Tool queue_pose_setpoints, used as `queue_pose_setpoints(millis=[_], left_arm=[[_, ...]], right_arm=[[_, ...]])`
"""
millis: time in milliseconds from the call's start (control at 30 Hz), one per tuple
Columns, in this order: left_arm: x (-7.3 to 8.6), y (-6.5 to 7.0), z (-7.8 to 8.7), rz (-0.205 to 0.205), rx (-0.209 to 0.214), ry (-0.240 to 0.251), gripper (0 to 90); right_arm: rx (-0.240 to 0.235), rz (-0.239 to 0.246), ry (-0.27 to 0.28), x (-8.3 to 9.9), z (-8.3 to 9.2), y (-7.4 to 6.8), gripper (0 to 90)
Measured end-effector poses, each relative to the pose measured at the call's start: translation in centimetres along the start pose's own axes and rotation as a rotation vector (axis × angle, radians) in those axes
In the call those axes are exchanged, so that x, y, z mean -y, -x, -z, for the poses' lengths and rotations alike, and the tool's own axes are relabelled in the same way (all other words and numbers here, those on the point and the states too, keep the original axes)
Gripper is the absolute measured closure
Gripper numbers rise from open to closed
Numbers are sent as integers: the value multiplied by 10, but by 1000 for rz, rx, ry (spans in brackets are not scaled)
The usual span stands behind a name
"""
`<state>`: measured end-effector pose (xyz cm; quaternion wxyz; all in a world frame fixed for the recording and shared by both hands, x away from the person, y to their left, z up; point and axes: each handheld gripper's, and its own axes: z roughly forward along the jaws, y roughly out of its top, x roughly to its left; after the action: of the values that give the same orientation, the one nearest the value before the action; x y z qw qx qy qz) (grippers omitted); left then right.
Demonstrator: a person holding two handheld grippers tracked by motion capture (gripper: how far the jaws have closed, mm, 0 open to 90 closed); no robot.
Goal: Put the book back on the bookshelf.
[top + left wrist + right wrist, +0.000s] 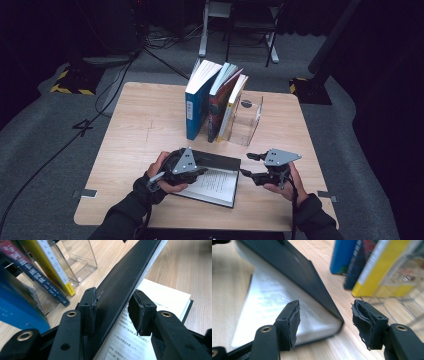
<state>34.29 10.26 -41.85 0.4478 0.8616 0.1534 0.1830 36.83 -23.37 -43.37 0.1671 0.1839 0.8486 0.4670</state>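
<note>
1 black book (215, 181) lay open near the desk's (140, 125) front edge. The left hand-held gripper (113, 310) pinched its raised cover; the right hand-held gripper (325, 322) stood wide, empty. A slipping cover could have slammed shut.

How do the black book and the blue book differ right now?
The black book lies flat near the table's front edge; the blue book stands upright in the row against the clear bookend. The black book is open, its cover raised and printed pages showing; the blue one is closed. The left claw straddles the black cover; nothing touches the blue book. Both rest on the wooden table.
</note>
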Motion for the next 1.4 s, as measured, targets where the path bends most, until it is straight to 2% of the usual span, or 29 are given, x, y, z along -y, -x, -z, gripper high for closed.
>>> queue_pose_setpoints(millis=[67,167,200,233,300,400,533,667,767,867,900,967,1033,1167,1300,1400], left_arm=[[5,-5,5,37,7,36,590],[10,-10,10,75,10,70,589],[10,-10,10,75,10,70,589],[13,-12,13,90,9,91,588],[15,-14,14,95,14,101,589],[20,-18,19,129,24,134,587],[27,-25,25,178,43,178,583],[35,-28,29,222,60,218,579],[35,-27,28,211,60,214,575],[33,-23,26,199,63,200,568],[33,-23,26,202,65,204,567],[34,-24,27,208,62,210,567],[33,-24,27,213,53,213,567],[33,-23,28,243,57,250,569],[33,-12,24,257,24,261,565],[38,-11,29,256,22,267,557]], right_arm=[[8,-28,-4,5,3,6,394],[31,-20,-49,12,0,10,396],[31,-20,-49,12,0,10,396],[19,-41,-77,16,-5,12,391],[21,-38,-86,18,-7,12,391],[19,-38,-143,25,-21,9,359],[-8,-32,-181,30,-35,1,351],[-41,-26,-147,28,-42,-7,333],[-67,-38,-101,23,-44,-13,331],[-69,-45,-62,17,-44,-16,327],[-59,-30,-64,16,-44,-18,327],[-59,-39,-49,16,-44,-18,331],[-51,-48,-17,14,-41,-18,347],[-28,-62,48,7,-30,-18,355],[2,-44,58,3,-25,-18,357],[6,-33,71,0,-24,-19,362]])
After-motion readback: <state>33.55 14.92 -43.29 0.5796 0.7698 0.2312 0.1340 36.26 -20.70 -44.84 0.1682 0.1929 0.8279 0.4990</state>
